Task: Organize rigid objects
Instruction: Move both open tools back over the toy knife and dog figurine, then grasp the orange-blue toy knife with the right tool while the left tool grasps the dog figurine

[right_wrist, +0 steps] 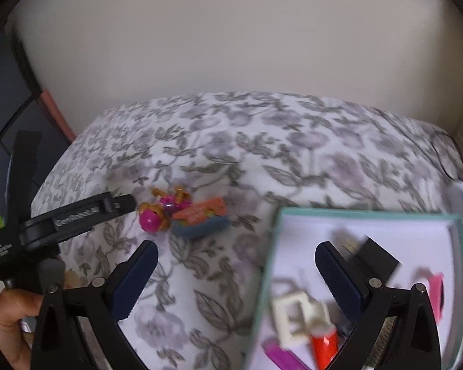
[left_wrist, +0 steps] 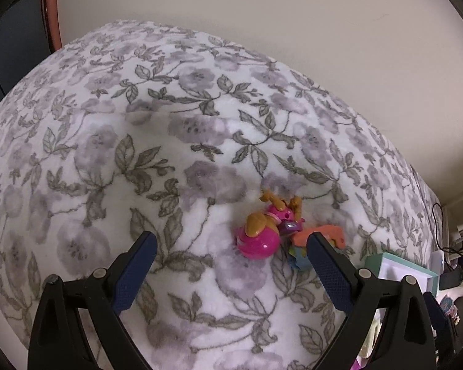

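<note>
- The task looks partly done: a teal-edged box (right_wrist: 348, 215) lies on the flowered blanket (left_wrist: 176, 141) at the near right and already holds several small things.
- In the box, as far as the blur allows, are a white square frame (right_wrist: 296, 316), a red piece (right_wrist: 324, 345), a purple strip (right_wrist: 281, 356), a pink piece (right_wrist: 436, 293) and a black flat part (right_wrist: 373, 259).
- Still outside the box, two toys lie touching on the blanket left of it: a pink toy figure (left_wrist: 262, 231) with tan limbs, and just to its right an orange and blue toy (right_wrist: 200, 219).
- My reading is that these two are what is left to put away.
- The left gripper (left_wrist: 231, 246) has its fingers spread wide and grips nothing; the pink figure lies between and just beyond the fingertips, the orange toy partly behind the right finger.
- The right gripper (right_wrist: 236, 254) is likewise spread and empty, hovering over the near left edge of the box.
- In the right wrist view a hand (right_wrist: 6, 323) holds the left tool at the near left.
- Writing: the left tool's arm carries the raised word "GenRobot.AI", and its body a small white label that seems to read "Data Acquisition System". Nothing else is readable.
</note>
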{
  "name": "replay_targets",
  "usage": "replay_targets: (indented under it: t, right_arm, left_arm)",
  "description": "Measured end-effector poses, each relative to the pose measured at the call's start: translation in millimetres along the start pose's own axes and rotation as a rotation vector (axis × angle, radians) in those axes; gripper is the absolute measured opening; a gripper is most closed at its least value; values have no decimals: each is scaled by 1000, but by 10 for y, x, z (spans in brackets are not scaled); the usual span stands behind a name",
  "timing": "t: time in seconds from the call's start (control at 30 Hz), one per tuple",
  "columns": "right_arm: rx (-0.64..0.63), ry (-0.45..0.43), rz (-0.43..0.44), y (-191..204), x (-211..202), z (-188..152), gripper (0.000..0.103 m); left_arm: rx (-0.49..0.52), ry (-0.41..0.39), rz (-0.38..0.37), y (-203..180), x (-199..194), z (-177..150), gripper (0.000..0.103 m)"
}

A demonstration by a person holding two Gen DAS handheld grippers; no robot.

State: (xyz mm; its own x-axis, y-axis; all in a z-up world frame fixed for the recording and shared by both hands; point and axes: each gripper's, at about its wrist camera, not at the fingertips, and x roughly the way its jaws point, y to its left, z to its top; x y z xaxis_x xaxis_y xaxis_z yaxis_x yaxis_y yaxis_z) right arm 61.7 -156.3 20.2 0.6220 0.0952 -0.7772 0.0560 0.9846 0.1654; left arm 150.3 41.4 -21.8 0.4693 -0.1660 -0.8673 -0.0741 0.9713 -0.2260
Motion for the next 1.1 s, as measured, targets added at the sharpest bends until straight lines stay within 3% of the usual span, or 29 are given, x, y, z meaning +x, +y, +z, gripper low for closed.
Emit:
replay_targets:
  t: [0.3, 0.7, 0.97, 1.1]
  right_arm:
    - [-108, 77, 9, 338, 613, 85, 103]
    - [-112, 154, 16, 371, 1203, 40, 103]
    - [-136, 126, -6, 435, 1261, 60, 103]
    - [-129, 110, -3, 429, 1237, 61, 85]
  left_arm:
    - [-121, 60, -1, 306, 335, 126, 97]
    - [-107, 95, -36, 265, 493, 188, 97]
    - [-68, 115, -43, 155, 532, 155, 97]
    - [-64, 124, -48, 141, 544, 142, 97]
